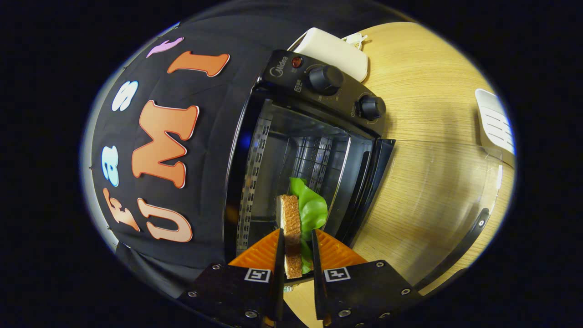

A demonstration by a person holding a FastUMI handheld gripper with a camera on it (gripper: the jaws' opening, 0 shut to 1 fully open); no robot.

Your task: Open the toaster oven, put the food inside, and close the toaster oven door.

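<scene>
My gripper [297,241] is shut on a sandwich [291,223], a slice of bread with green lettuce [312,207] sticking out on one side. Both orange fingers [262,253] press on it from either side. Just ahead of the fingers stands the black toaster oven [319,91] with its chamber [296,155] open. Its glass door [455,196] is folded down flat over the wooden table, with the black handle [469,237] at its outer edge. The sandwich hangs in front of the oven mouth, level with the chamber. The view is rolled sideways.
The oven has two black knobs [324,78] and a red lamp on its control panel. A white box [337,52] lies behind the oven on the wooden table [423,82]. A white slotted object [494,123] sits on the table beyond the door.
</scene>
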